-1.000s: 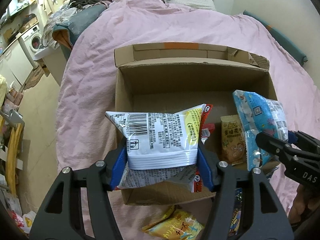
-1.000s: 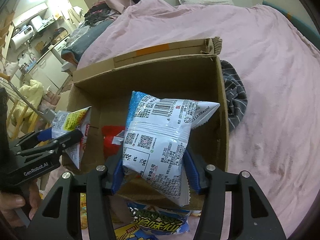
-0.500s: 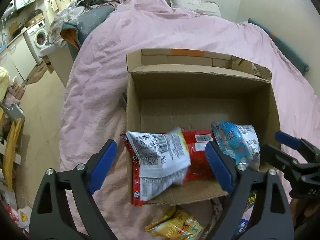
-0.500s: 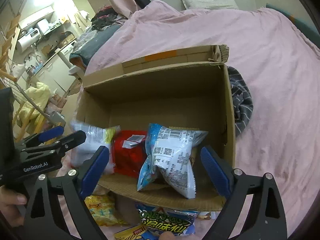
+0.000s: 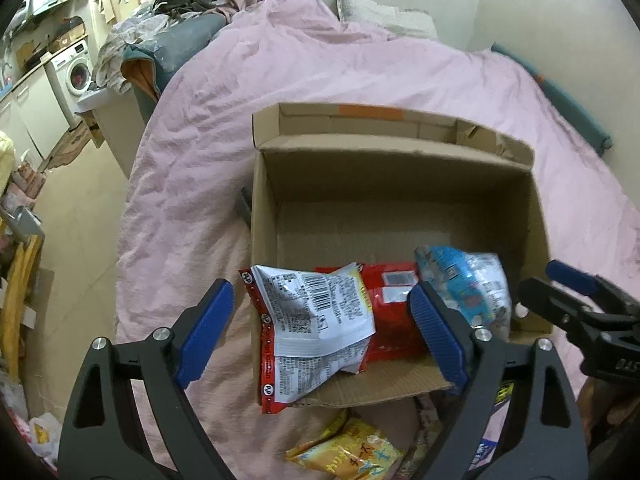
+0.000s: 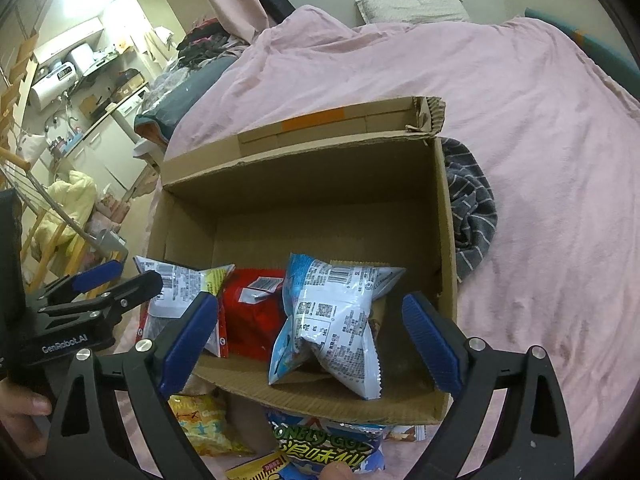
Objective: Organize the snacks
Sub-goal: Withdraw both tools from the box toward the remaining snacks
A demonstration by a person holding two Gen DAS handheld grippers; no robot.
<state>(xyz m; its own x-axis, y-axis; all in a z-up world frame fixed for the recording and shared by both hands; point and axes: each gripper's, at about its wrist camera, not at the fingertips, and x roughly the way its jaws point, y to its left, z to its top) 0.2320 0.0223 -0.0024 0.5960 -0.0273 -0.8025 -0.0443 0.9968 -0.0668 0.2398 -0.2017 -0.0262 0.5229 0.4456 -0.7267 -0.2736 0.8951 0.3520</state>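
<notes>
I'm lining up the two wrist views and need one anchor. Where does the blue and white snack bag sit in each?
Left wrist view: the blue and white snack bag lies at the cardboard box's near right corner, right of the red packet.
Right wrist view: the bag lies centre frame, between the open claw's pads, red packet on its left.
Shared landmark: the orange tape on the box's far flap.

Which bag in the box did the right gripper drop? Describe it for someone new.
Start at the open brown cardboard box on the pink bedspread. Along its near wall lie three snack bags; take the rightmost, the puffy blue-and-white foil bag. Its neighbours are a flat red packet and a white-backed, red-edged bag.
</notes>
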